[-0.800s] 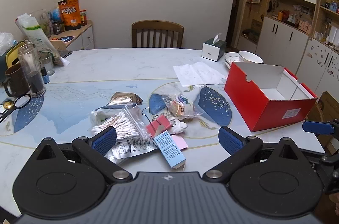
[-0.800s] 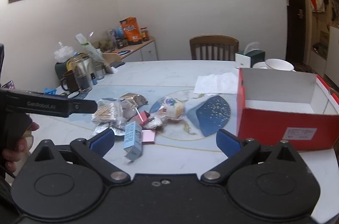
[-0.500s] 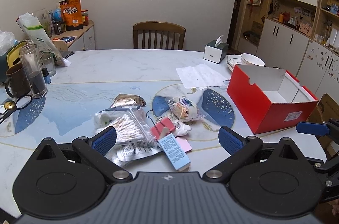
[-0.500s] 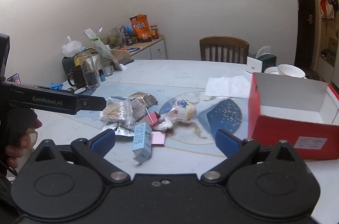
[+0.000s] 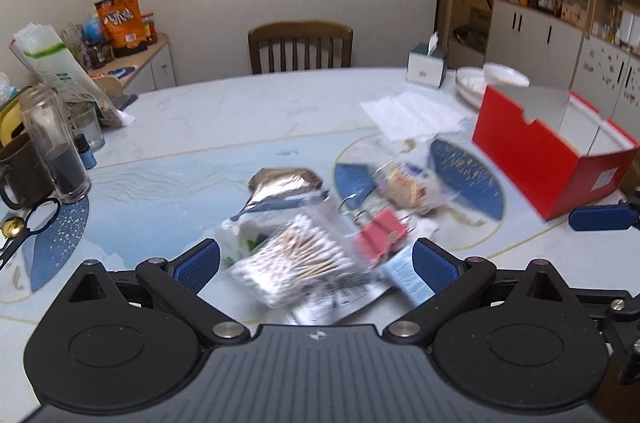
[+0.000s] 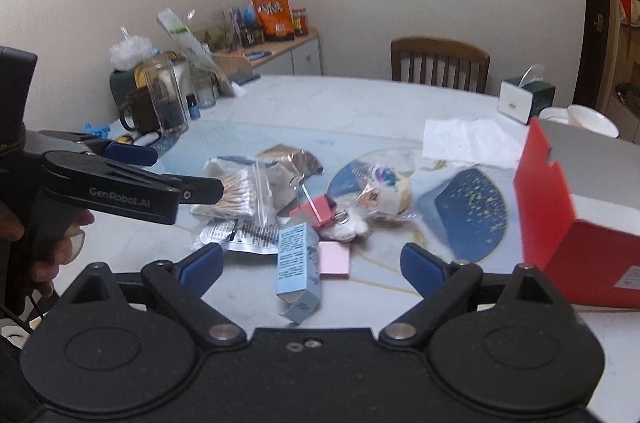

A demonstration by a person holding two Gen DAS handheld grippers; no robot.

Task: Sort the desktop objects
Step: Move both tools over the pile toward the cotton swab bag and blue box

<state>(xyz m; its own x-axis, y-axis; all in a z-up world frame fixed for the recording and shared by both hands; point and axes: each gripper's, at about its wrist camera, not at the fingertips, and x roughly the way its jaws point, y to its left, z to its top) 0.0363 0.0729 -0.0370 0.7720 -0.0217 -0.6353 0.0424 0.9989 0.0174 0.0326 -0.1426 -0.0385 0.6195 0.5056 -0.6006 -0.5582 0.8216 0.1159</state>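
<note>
Left wrist view is showing me my left gripper standing wide apart, tilted down over the pile, with the clear zip bag of wooden-stemmed cotton swabs lying between its blue pads and neither pad pressing on it. Just right of that bag I am seeing the pink metal binder clip, and the pale blue cardboard carton is lying close against the right-hand pad; whether they touch I cannot tell, since the pile is blurred. Behind the bag, the crumpled silver-brown foil packet is resting on the marble-patterned table. The open red cardboard box is standing at the right, well apart from the pile.

From the right wrist view, my right gripper is also spread wide and holding nothing, and the pale blue carton is sitting between its pads, beside a pink sticky-note pad. My left gripper is reaching in from the left here, its near finger in front of the cotton swab bag. The red box is sitting at the right edge.
</note>
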